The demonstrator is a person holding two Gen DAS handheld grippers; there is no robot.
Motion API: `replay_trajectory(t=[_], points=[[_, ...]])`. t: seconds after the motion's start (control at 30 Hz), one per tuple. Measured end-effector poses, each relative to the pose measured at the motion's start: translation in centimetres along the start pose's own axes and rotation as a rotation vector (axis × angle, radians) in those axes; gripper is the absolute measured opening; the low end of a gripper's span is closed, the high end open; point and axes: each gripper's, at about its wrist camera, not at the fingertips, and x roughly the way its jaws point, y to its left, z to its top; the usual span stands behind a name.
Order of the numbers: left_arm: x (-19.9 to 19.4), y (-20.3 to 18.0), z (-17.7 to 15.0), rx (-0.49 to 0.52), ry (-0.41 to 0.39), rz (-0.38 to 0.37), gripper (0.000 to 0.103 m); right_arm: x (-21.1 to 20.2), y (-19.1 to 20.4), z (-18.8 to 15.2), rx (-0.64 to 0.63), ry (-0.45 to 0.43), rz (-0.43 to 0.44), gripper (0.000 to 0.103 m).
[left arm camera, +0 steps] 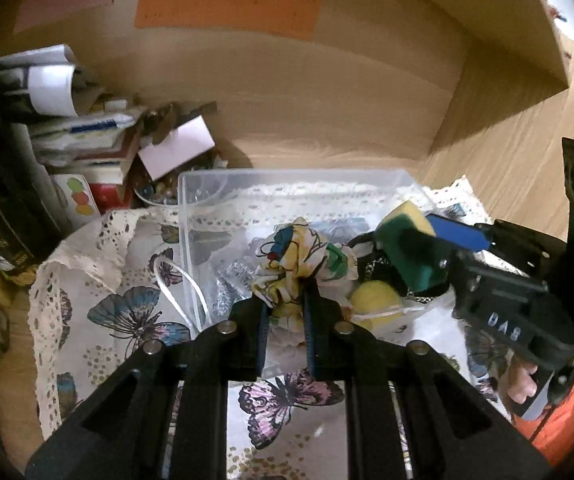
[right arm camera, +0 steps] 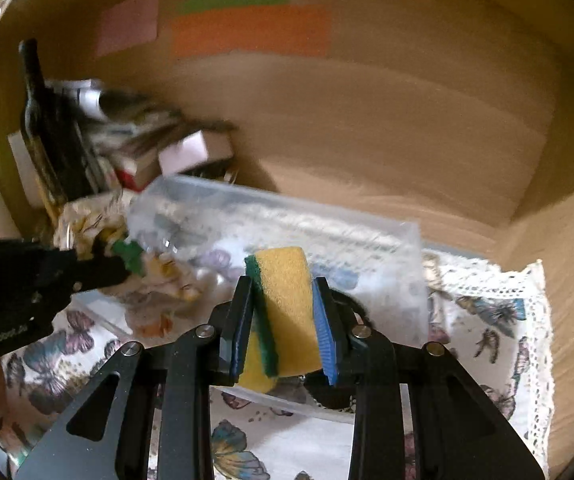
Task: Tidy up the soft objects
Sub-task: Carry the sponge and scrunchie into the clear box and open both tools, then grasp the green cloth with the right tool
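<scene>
My left gripper (left arm camera: 287, 292) is shut on a crumpled floral cloth (left arm camera: 303, 256) and holds it over the clear plastic box (left arm camera: 215, 184). My right gripper (right arm camera: 283, 304) is shut on a yellow and green sponge (right arm camera: 283, 300), held over the same box (right arm camera: 367, 240). In the left wrist view the sponge (left arm camera: 407, 248) and right gripper (left arm camera: 443, 236) hover at the box's right side. A yellow ball (left arm camera: 375, 300) and a dark item lie inside the box. The left gripper with the cloth (right arm camera: 99, 224) shows at the left of the right wrist view.
The box stands on a butterfly-print cloth with lace edging (left arm camera: 127, 312) on a wooden desk. A pile of books, papers and small boxes (left arm camera: 87, 128) crowds the back left. A wooden back wall with coloured sticky notes (left arm camera: 227, 4) rises behind.
</scene>
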Motion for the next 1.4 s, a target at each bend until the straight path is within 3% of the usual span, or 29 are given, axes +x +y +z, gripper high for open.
replay_trajectory(t=[0.13,0.37,0.43,0.5,0.63,0.8,0.97,1.13,1.4], points=[[0.9,0.3,-0.2,-0.003,0.02,0.003,0.014,1.1,0.4,-0.4,-0.019,0.036,0.009,0.027],[0.0,-0.4,-0.4,0.019,0.002,0.017,0.033,0.8,0.3,-0.4,-0.015,0.049,0.017,0.029],[-0.8,-0.7,-0.4,0.023,-0.014,0.016,0.04,0.3,0.5,-0.4,-0.021,0.036,0.008,0.036],[-1.9,-1.0,-0.5,0.034,-0.043,0.025,0.049,-0.7,0.6,-0.5,-0.032,0.004,-0.015,0.052],[-4.2,-1.9,-0.5,0.068,-0.107,0.052,0.061,-3.0,0.5,-0.7,-0.041,-0.052,-0.039,0.057],[-7.4,-2.3,-0.9,0.078,-0.162,0.041,0.073,-6.5,0.3,-1.4,-0.015,-0.122,-0.028,0.076],[-9.9,-2.4,-2.4,0.084,-0.202,0.069,0.09,-9.1,1.2,-3.1,-0.012,-0.149,-0.006,0.08],[-10.8,-2.2,-4.9,0.074,-0.181,0.078,0.093,-10.2,2.2,-5.7,0.005,-0.138,0.039,0.082],[-10.1,-1.4,-9.5,0.04,-0.077,0.112,0.094,-9.1,4.0,-10.2,0.049,-0.038,0.128,0.082]])
